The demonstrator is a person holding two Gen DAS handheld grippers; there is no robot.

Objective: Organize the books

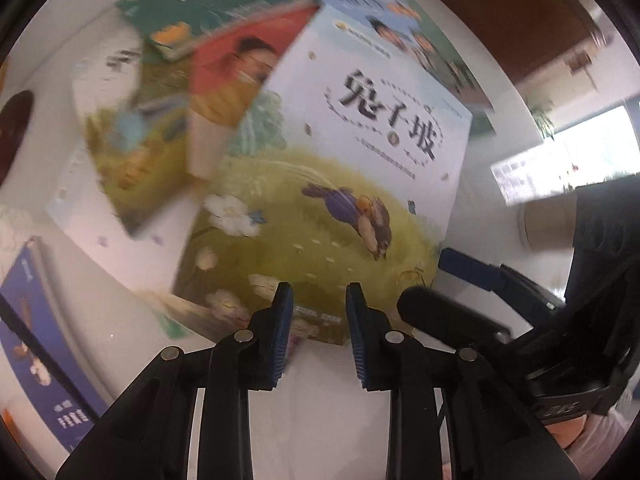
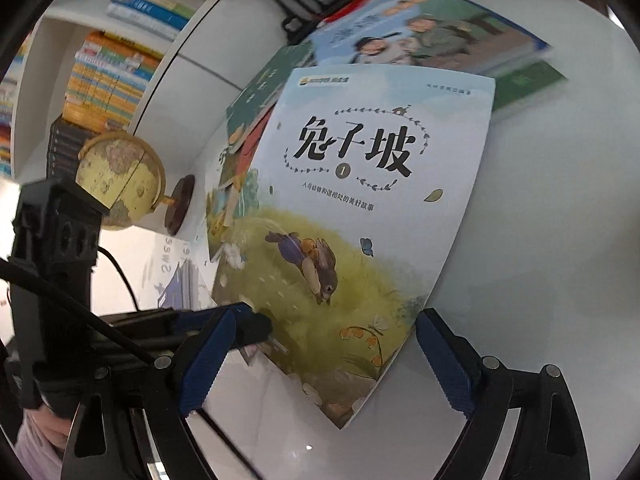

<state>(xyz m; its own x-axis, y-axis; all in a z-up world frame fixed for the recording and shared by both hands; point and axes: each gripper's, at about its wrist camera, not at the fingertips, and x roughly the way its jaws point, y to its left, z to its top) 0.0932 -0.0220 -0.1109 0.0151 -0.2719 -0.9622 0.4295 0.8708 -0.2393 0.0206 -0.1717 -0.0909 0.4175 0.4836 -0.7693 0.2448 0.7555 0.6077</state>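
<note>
Rabbit book (image 2: pixel 372 216) — pale blue cover, running rabbit on a grassy slope, title in large black characters — lies face up on the white table (image 2: pixel 540 300), topmost of a loose scatter of books. Its upper edge overlaps a blue-spined picture book (image 2: pixel 424 36); a green book (image 2: pixel 260 88) and a red-covered book (image 1: pixel 236 68) stick out from under its left side.

Right gripper (image 2: pixel 324 360): fingers spread wide, blue pads on either side of the rabbit book's near corner, which sits between them. Contact with the pads cannot be told.

Left gripper (image 1: pixel 320 324): fingers at a narrower gap, empty between the pads, tips over the near edge of the same book. In the right wrist view one of its fingers reaches the book's lower left edge — touching or just above, unclear.

A dark blue book (image 1: pixel 44 340) lies apart at the left on the table. Globe (image 2: pixel 120 180) stands behind the pile, beside shelved books (image 2: pixel 108 84).
</note>
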